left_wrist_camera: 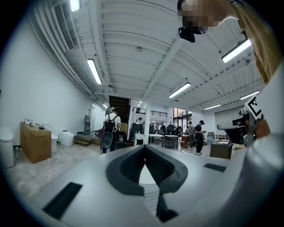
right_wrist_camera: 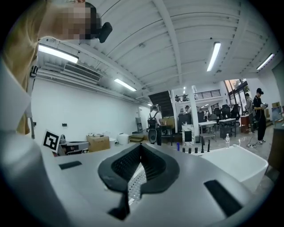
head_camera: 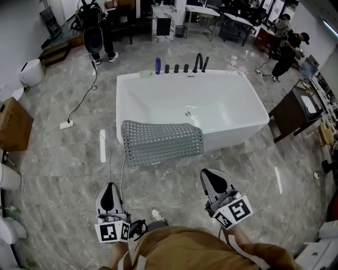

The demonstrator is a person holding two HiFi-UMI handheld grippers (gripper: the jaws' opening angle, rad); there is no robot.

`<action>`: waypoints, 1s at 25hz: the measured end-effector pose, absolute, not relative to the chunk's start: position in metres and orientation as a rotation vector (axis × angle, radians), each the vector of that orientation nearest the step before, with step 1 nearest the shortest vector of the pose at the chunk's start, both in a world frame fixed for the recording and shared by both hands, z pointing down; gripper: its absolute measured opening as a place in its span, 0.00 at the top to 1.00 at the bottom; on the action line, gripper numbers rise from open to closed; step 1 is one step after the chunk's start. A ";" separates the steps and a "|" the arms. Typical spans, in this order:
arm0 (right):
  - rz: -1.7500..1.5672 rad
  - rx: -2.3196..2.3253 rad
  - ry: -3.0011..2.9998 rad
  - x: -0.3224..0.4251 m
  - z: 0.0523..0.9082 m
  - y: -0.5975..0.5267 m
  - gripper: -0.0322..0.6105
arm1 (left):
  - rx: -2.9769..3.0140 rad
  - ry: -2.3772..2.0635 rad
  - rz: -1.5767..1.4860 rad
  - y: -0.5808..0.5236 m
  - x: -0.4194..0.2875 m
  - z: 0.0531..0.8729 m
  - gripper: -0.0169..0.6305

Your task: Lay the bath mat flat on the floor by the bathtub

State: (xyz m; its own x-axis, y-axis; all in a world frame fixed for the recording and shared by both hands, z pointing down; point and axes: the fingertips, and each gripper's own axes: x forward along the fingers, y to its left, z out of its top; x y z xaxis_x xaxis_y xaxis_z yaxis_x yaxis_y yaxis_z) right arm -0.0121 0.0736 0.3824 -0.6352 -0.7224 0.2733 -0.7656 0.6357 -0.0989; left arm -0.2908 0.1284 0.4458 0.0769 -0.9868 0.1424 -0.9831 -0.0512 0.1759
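Open-plan lab: bathtub (head_camera: 211, 108) among desks (head_camera: 203, 10)

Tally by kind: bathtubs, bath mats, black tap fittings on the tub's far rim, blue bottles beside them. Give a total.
bathtub: 1
bath mat: 1
black tap fittings: 5
blue bottle: 1
Total: 8

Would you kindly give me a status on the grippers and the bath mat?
Grippers shut, empty: left gripper, right gripper. Grey perforated rubber bath mat draped over near rim of white bathtub, not flat. Thin white cable on floor near it.
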 end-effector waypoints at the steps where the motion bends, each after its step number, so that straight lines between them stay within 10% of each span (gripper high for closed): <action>1: 0.300 1.222 -2.647 -0.016 0.382 0.071 0.95 | 2.124 -1.988 -0.027 0.125 -0.295 0.448 0.97; 25: 0.290 1.203 -2.593 0.041 0.391 0.020 0.95 | 2.132 -1.980 -0.002 0.083 -0.250 0.445 0.97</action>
State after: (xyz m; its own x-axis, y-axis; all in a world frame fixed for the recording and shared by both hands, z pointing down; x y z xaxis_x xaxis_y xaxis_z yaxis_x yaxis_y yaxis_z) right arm 0.0414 0.0197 0.3909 -0.6195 -0.7156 0.3226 -0.7692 0.6353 -0.0678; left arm -0.2502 0.0826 0.4451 0.0860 -0.9840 0.1558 -0.9838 -0.0592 0.1694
